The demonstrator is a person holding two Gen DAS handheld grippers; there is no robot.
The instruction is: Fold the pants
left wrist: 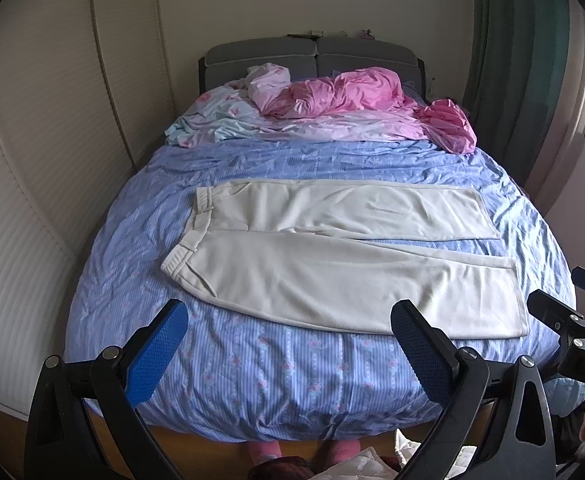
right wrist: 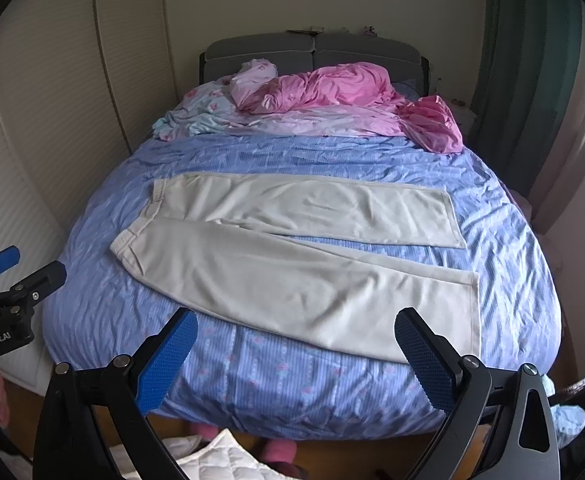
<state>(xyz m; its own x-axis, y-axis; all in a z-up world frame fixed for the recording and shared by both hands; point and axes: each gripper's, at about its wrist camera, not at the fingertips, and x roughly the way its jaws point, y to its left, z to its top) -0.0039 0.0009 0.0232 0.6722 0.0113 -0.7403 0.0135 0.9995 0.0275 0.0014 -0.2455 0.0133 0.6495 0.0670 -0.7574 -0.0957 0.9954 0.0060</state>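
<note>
A pair of cream pants [left wrist: 332, 256] is seen spread flat on a bed [left wrist: 252, 376] covered with a blue striped floral sheet. The waistband is turned to the left of both sets of jaws and the two legs run out to the right, slightly parted at the hems.

The left gripper [left wrist: 288, 356] is held with its jaws wide open and nothing between them, above the near edge of the bed. The pants lie just ahead of these jaws, the nearer leg's hem being closest to the right-hand blue pad.

The right gripper [right wrist: 296, 360] is likewise held with jaws spread apart and empty. The nearer leg's lower edge lies just beyond them, and its hem corner is partly covered by the right-hand pad.

Well beyond the jaws, a crumpled pink bedcover [left wrist: 352, 92] is heaped against a grey headboard [left wrist: 312, 54]. Pink slippers are glimpsed on the wooden floor below the jaws.
</note>
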